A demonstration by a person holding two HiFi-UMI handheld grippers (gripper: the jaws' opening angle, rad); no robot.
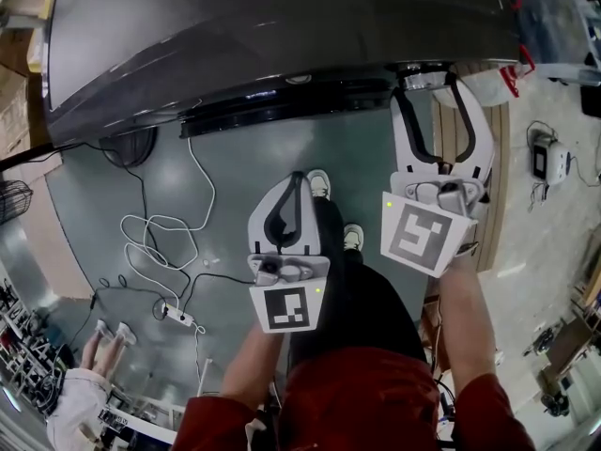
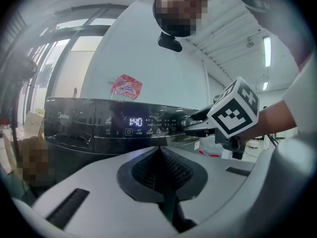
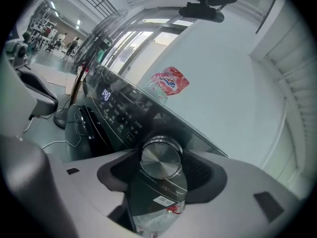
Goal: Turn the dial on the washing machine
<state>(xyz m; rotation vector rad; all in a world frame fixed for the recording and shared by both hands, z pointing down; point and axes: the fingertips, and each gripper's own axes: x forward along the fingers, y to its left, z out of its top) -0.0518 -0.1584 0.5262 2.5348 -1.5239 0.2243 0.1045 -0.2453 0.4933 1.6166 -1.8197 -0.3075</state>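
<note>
Nearest the lens in the head view are the person's red sleeves (image 1: pixel 493 412), with a marker cube (image 1: pixel 289 308) just ahead of each hand. The left gripper (image 1: pixel 301 177) hangs mid-frame over the floor (image 1: pixel 235 158), jaws pressed together on nothing. It is well short of the washing machine (image 1: pixel 263 36) that fills the top of the frame. The right gripper (image 1: pixel 428 83) reaches the machine's front edge at upper right, its jaws spread either side of the dial (image 1: pixel 424 79).

From the left gripper view, its own closed jaws fill the lower centre. The control panel (image 2: pixel 99 125) with its lit display (image 2: pixel 135 122) runs across mid-frame. The right gripper enters from the right, tips at the panel's right end.

From the right gripper view, the dial (image 3: pixel 161 157), a brushed-metal disc, sits low centre between the wide-open jaws. A gap shows on each side, so nothing is gripped. Its axis points straight back along the jaws. Turning it calls, I judge, for closing them and rolling the wrist.
</note>
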